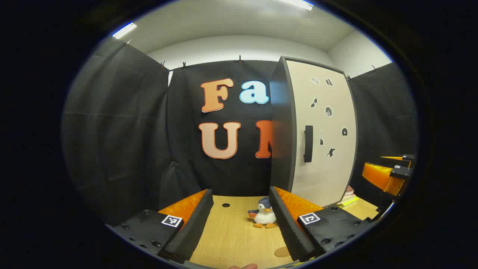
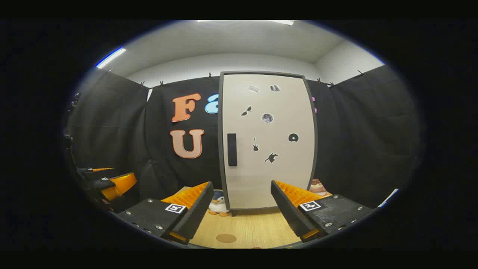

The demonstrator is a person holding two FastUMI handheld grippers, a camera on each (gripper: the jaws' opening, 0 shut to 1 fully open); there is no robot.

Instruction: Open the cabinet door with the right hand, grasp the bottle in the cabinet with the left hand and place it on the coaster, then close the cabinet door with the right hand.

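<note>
Two claws released, right claw (image 2: 239, 209) facing closed cabinet door (image 2: 267, 142); coaster (image 2: 226, 238) below; left claw (image 1: 241, 224) apart.

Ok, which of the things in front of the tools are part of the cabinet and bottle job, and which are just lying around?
For the job:
- cabinet door, shut
- door handle
- coaster on the table
- right tool, open
- left tool, open

Just lying about:
- penguin toy beside the cabinet
- stickers on the door
- books next to the cabinet

Black cloth walls (image 2: 358, 142), white upper wall (image 2: 224, 65), ceiling light strips (image 1: 124, 30), light wooden tabletop (image 2: 254, 229).
</note>
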